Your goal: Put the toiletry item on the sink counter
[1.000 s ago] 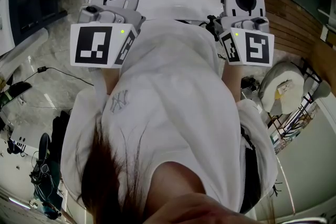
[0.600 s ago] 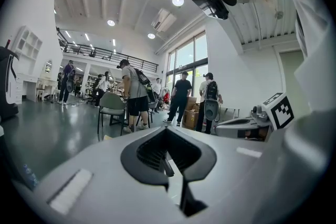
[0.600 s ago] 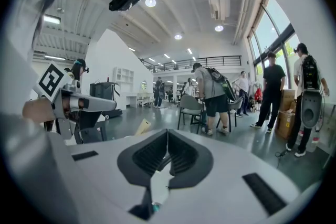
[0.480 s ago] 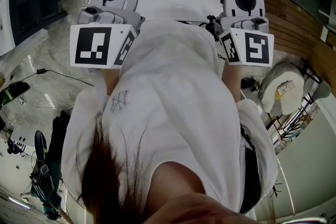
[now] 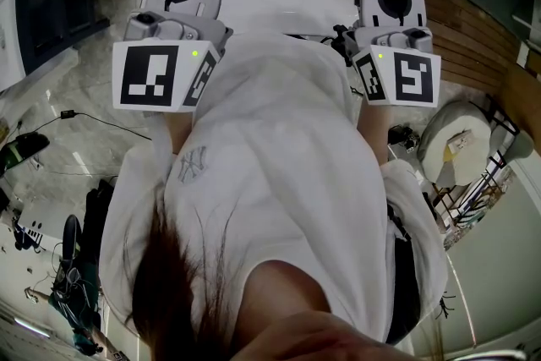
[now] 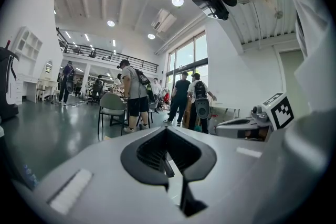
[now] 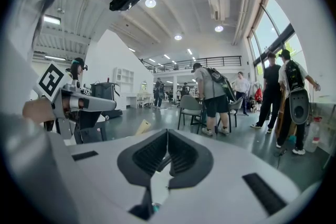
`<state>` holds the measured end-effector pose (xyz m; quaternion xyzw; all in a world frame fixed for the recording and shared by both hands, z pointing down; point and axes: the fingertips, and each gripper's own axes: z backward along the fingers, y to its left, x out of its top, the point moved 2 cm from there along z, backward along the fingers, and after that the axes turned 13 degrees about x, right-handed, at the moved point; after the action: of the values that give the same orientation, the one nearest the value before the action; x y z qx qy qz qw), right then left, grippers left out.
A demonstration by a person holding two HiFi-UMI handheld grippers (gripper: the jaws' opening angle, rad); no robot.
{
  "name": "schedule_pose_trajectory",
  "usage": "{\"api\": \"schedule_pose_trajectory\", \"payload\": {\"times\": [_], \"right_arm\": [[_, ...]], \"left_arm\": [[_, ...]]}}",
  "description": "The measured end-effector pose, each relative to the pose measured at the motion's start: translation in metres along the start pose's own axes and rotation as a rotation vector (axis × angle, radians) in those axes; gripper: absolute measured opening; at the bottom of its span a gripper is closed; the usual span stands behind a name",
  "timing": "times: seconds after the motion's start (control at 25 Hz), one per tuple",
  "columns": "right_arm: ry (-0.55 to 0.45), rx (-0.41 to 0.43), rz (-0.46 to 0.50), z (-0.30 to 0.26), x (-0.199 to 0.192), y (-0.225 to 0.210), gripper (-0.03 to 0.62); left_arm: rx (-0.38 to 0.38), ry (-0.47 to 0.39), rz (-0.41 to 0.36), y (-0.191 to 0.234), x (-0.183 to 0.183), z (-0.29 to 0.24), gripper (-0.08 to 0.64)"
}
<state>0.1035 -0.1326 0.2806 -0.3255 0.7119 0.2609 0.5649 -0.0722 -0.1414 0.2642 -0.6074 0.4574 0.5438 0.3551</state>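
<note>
NY monogram on white shirt; nothing else legible.

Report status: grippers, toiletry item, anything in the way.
Left gripper shut, empty. Right gripper shut, empty. Toiletry item not in view. Both grippers held over white sink; no obstruction seen.

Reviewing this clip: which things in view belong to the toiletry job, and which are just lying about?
Job: sink; left gripper and right gripper, both shut and empty. No toiletry item visible.
Lying about: floor cable; grey chair; bystanders.
</note>
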Motion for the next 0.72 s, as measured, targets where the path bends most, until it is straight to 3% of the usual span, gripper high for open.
{"api": "schedule_pose_trajectory", "payload": {"times": [0.72], "right_arm": [[0.001,-0.006,0.009,0.0037,0.0013,0.0012,0.009]], "left_arm": [[-0.004,-0.006,0.000,-0.0018,0.0031,0.0024,0.009]]}}
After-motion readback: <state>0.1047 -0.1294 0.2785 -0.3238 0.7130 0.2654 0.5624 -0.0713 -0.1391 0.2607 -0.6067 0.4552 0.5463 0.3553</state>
